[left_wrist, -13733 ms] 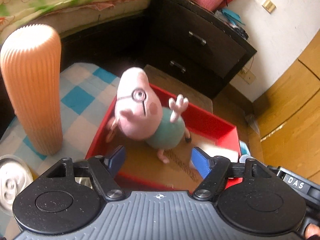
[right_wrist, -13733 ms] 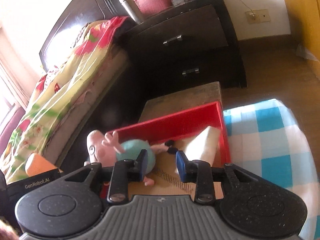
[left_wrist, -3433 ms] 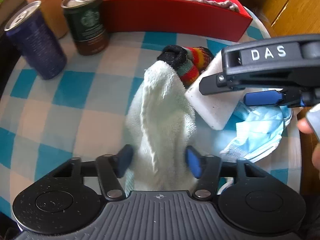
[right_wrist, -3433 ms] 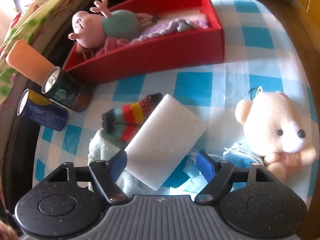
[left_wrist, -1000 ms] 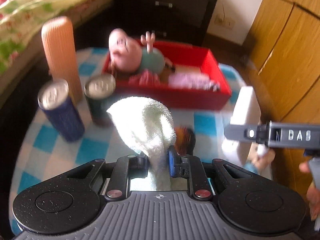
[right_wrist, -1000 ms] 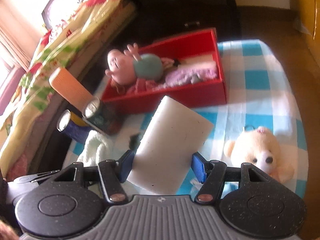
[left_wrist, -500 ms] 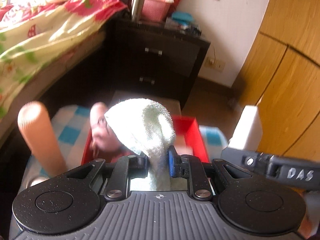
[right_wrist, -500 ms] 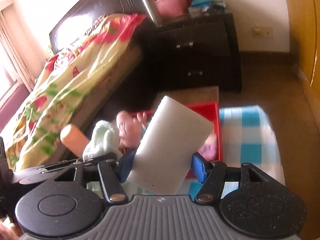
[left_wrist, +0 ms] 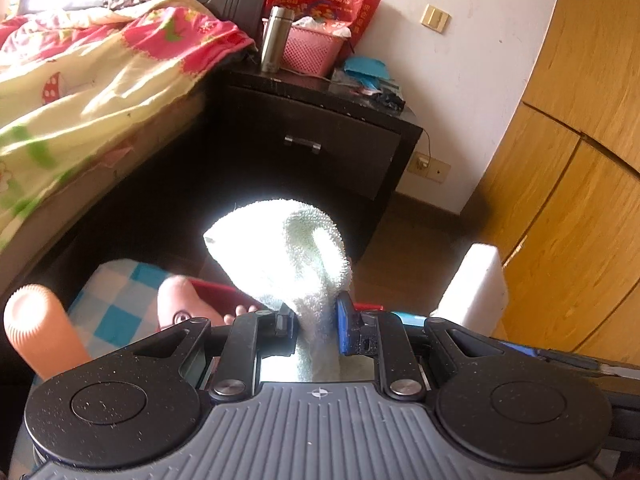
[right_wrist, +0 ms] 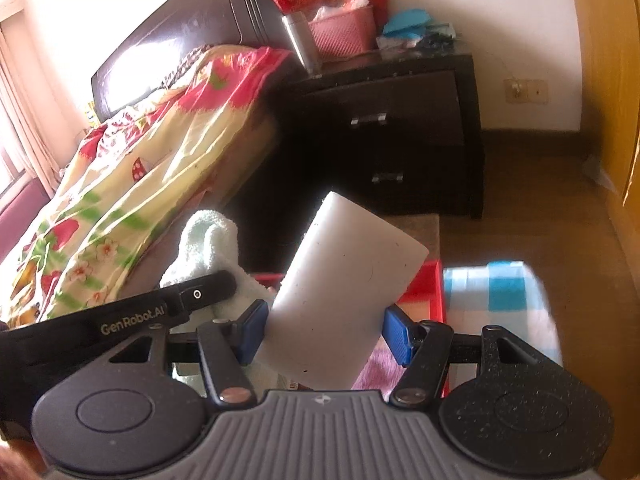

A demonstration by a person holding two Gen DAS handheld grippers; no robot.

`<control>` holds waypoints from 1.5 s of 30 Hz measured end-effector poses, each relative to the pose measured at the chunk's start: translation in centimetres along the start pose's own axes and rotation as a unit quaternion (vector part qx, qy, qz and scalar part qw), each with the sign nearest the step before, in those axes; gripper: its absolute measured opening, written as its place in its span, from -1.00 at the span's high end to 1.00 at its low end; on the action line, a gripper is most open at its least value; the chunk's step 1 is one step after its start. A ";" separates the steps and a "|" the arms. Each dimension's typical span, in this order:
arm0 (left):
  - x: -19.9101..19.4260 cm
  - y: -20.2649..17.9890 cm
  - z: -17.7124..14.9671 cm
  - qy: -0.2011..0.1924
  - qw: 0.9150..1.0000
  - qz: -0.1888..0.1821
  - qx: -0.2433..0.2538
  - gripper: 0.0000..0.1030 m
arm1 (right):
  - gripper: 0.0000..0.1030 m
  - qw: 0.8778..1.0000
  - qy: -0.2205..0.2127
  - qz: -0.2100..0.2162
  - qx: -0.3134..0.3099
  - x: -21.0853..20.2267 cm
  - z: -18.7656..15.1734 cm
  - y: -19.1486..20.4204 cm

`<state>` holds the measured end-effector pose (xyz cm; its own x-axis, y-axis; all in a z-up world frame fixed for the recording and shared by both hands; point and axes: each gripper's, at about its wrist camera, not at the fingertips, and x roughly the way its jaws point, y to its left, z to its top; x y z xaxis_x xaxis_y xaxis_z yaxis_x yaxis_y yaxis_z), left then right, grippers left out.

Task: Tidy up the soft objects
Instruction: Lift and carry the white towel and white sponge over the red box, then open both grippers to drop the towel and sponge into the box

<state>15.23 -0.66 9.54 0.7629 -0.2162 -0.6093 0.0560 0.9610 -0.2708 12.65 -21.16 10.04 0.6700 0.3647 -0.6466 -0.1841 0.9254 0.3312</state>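
Note:
My left gripper [left_wrist: 316, 320] is shut on a white terry towel [left_wrist: 284, 256], which stands up bunched above the fingers, held over the red box [left_wrist: 216, 286]. The towel also shows in the right wrist view [right_wrist: 208, 244]. My right gripper [right_wrist: 324, 332] is shut on a white sponge block [right_wrist: 340, 296], held tilted above the red box [right_wrist: 430, 292]; the block also shows in the left wrist view [left_wrist: 476, 284]. The pink pig plush [left_wrist: 180, 306] lies in the box, mostly hidden. A purple cloth [right_wrist: 374, 372] lies in the box under the sponge.
A ribbed orange cylinder [left_wrist: 40, 328] stands at the left on the blue-checked tablecloth [left_wrist: 116, 292]. A dark nightstand [left_wrist: 320, 148] and a bed with a floral quilt [left_wrist: 80, 92] lie beyond. A wooden wardrobe [left_wrist: 580, 160] stands on the right.
Both grippers have lifted and tilted upward with their loads over the last second. The table, cans and teddy bear dropped out of view; the room now fills the frames.

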 end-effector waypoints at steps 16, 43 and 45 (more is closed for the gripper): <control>4.1 0.2 0.3 0.018 1.000 0.020 0.002 0.63 | 0.23 0.999 0.030 -0.034 0.006 5.4 0.6 -2.2; 4.4 0.7 -0.5 0.038 0.998 0.044 0.014 0.05 | -0.12 0.996 0.065 -0.046 0.051 8.7 -0.1 -3.8; 4.3 0.6 -0.8 0.041 0.998 0.046 0.019 0.01 | -0.12 0.995 0.066 -0.050 0.047 8.6 -0.1 -3.7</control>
<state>18.02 -1.15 6.22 0.7101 -0.1391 -0.6902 0.0146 0.9830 -0.1830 18.97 -21.40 3.17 0.5796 0.2871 -0.7627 -0.0487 0.9464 0.3192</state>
